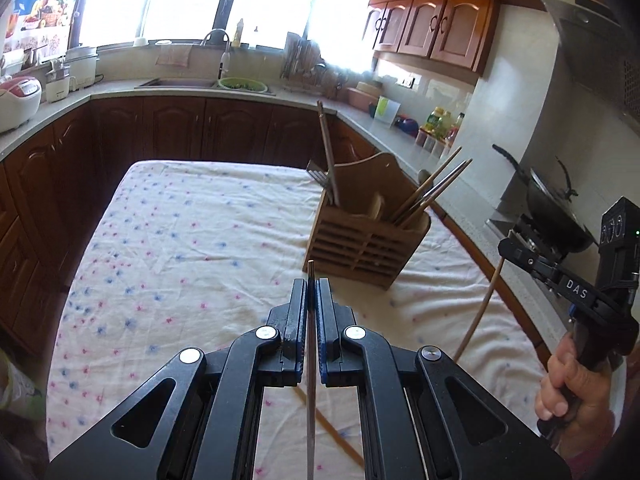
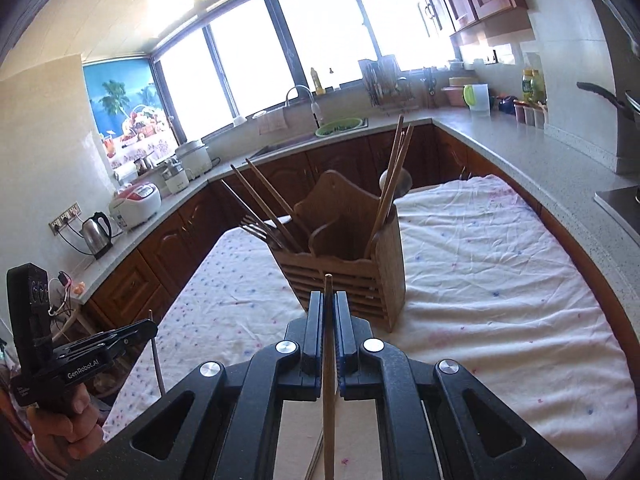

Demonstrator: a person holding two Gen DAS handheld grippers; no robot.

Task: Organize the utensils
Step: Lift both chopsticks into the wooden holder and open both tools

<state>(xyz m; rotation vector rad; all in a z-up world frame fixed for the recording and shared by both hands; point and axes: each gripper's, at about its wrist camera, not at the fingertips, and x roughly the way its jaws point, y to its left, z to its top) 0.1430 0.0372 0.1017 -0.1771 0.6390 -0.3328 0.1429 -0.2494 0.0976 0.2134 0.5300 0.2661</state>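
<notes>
A wooden utensil holder (image 1: 366,236) stands on the cloth-covered table and holds chopsticks (image 1: 434,190) and a fork (image 1: 320,178); it also shows in the right wrist view (image 2: 344,264). My left gripper (image 1: 311,292) is shut on a thin chopstick (image 1: 311,360), short of the holder. My right gripper (image 2: 329,304) is shut on a wooden chopstick (image 2: 329,380), close in front of the holder. The right gripper also shows at the right of the left wrist view (image 1: 520,256), the left gripper at the left of the right wrist view (image 2: 148,326).
A loose chopstick (image 1: 336,432) lies on the flowered cloth (image 1: 180,248) under my left gripper. A countertop (image 2: 520,152) with sink, bottles and cookers runs around the table. A wok (image 1: 552,200) sits on the stove at the right.
</notes>
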